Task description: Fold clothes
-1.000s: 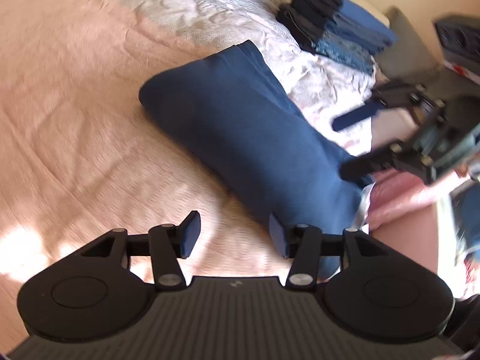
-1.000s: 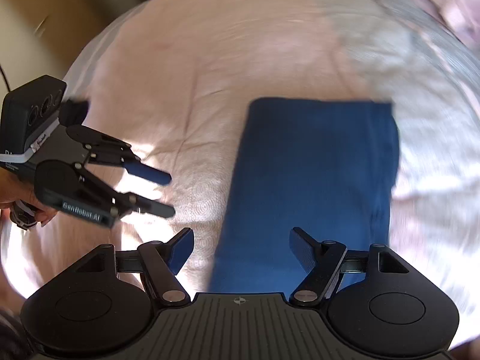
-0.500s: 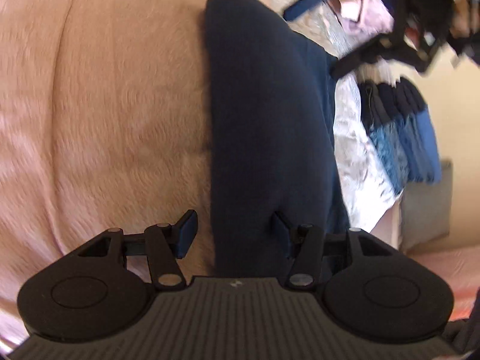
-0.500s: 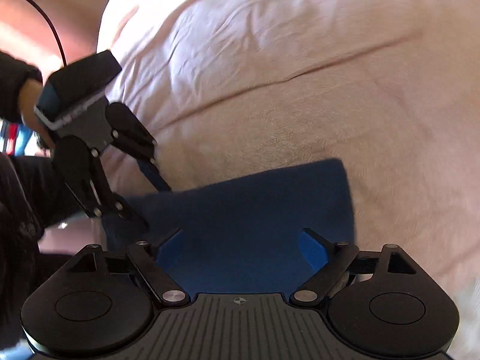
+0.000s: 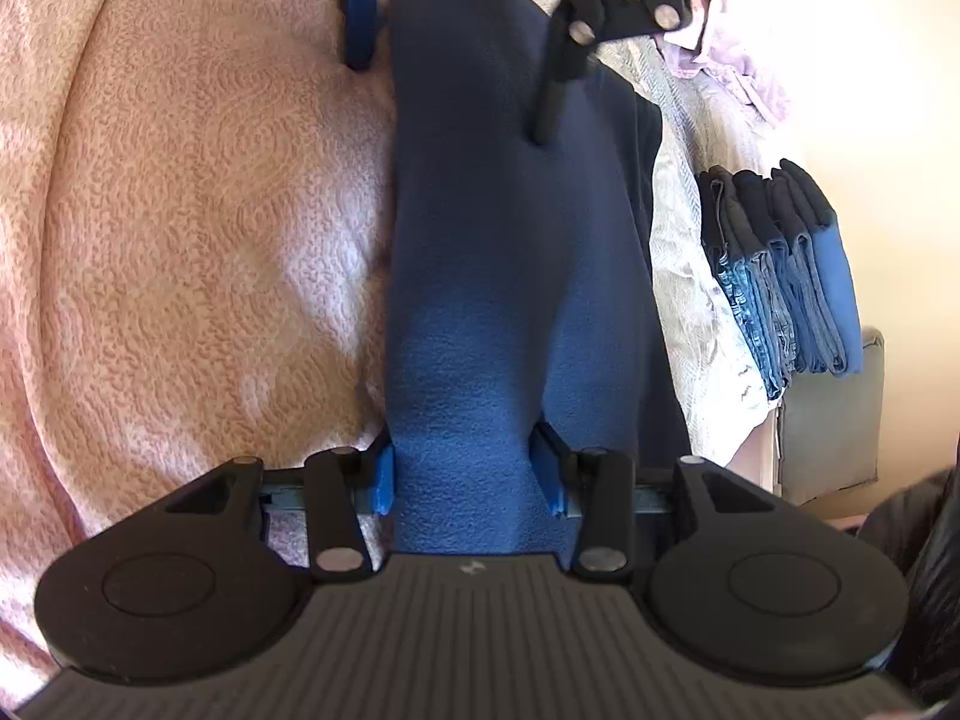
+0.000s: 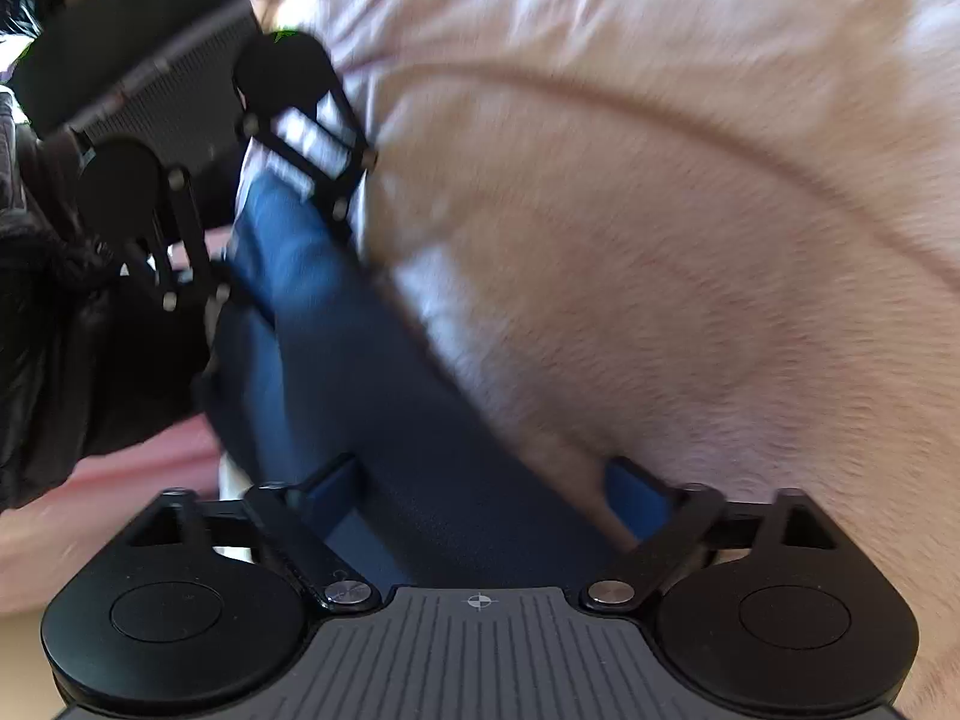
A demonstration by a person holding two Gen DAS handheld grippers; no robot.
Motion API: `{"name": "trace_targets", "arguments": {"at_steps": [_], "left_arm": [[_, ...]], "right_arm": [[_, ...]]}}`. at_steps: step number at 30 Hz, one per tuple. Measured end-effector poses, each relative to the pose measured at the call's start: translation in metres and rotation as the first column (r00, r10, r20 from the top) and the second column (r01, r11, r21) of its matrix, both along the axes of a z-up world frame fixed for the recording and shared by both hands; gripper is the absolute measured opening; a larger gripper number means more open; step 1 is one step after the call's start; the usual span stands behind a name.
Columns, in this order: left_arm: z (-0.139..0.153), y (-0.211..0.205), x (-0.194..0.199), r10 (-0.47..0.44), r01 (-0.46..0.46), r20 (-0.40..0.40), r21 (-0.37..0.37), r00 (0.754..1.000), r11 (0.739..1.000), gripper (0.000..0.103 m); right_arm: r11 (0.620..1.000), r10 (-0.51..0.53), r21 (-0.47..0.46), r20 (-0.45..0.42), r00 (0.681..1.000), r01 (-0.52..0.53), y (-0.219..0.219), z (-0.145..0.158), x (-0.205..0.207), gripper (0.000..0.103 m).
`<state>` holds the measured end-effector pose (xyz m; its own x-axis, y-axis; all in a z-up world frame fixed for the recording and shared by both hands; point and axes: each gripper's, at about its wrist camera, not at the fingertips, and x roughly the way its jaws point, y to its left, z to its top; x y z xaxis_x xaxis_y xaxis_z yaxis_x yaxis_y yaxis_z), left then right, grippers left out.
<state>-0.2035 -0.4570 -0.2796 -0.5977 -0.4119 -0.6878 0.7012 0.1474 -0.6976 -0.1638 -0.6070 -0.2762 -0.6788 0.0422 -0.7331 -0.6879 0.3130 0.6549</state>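
Observation:
A folded navy blue garment (image 5: 498, 228) lies lengthwise on the pink bedspread (image 5: 192, 228). My left gripper (image 5: 465, 468) has the garment's near end between its blue pads, which touch both sides of the thick fold. My right gripper (image 6: 480, 498) is open and straddles the garment's other end (image 6: 360, 372); in the left wrist view its fingers (image 5: 360, 12) show at the top, one on each side of the far end. The left gripper also shows in the right wrist view (image 6: 282, 216), blurred.
A stack of folded blue and dark clothes (image 5: 780, 276) stands at the right on a pale grey blanket (image 5: 684, 252). A pink crumpled item (image 5: 738, 54) lies behind it. A grey cushion (image 5: 834, 408) is at the bed's right edge.
Both grippers have closed in on the opposite ends of the navy garment. The left gripper's pads have narrowed onto the near end. The right wrist view has swung round and is blurred.

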Motion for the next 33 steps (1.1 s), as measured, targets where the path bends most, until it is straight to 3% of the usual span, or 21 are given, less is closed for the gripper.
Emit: {"name": "trace_targets", "arguments": {"at_steps": [2,4,7,9,12,16,21,24,26,28,30,32,33], "left_arm": [[0.000,0.001,0.000,0.009,-0.009,-0.009,-0.004,1.000,1.000,0.039],[0.001,0.000,0.001,0.003,-0.003,-0.017,-0.008,1.000,1.000,0.039],[0.000,-0.007,0.001,-0.025,0.025,-0.025,-0.009,0.999,1.000,0.038],[-0.001,-0.014,0.000,-0.059,0.059,-0.020,-0.008,0.998,0.998,0.027],[0.008,-0.019,-0.003,-0.123,0.124,0.024,-0.038,0.992,0.992,0.014],[0.047,-0.022,0.000,-0.194,0.205,0.112,-0.100,0.975,0.974,0.011],[0.120,-0.044,0.020,-0.263,0.322,0.305,-0.159,0.915,0.933,0.011],[0.178,-0.061,0.037,-0.290,0.419,0.492,-0.174,0.821,0.891,0.011],[0.223,-0.069,0.048,-0.273,0.471,0.621,-0.178,0.734,0.864,0.010],[0.262,-0.071,0.049,-0.256,0.542,0.758,-0.150,0.600,0.827,0.010],[0.290,-0.064,0.042,-0.224,0.594,0.858,-0.112,0.462,0.796,0.011],[0.298,-0.044,0.030,-0.211,0.655,0.928,-0.046,0.307,0.754,0.011],[0.295,-0.032,0.022,-0.212,0.680,0.946,-0.014,0.247,0.733,0.011]], "right_arm": [[0.994,0.067,-0.083,-0.087,0.994,-0.074,-0.002,-0.015,-0.008,0.095],[0.991,0.072,-0.100,-0.125,0.989,-0.085,-0.008,-0.016,-0.011,0.096],[0.990,0.057,-0.121,-0.125,0.991,-0.072,-0.014,-0.018,-0.013,0.096],[0.986,0.066,-0.143,-0.106,0.992,-0.080,-0.014,-0.022,-0.019,0.095],[0.982,0.081,-0.171,-0.026,0.996,-0.084,-0.017,-0.024,-0.025,0.071],[0.990,0.020,-0.138,0.060,0.998,-0.011,-0.038,0.012,-0.027,0.047],[0.991,-0.057,-0.106,0.231,0.971,0.083,-0.079,0.089,-0.046,0.037],[0.983,-0.132,-0.064,0.391,0.911,0.170,-0.104,0.138,-0.053,0.035],[0.971,-0.175,-0.043,0.535,0.826,0.234,-0.114,0.176,-0.057,0.035],[0.964,-0.188,-0.018,0.661,0.726,0.266,-0.119,0.214,-0.066,0.035],[0.959,-0.178,0.004,0.787,0.591,0.284,-0.114,0.243,-0.090,0.035],[0.952,-0.166,0.024,0.878,0.448,0.306,-0.098,0.253,-0.123,0.035],[0.946,-0.165,0.037,0.909,0.382,0.321,-0.087,0.250,-0.143,0.035]]}}
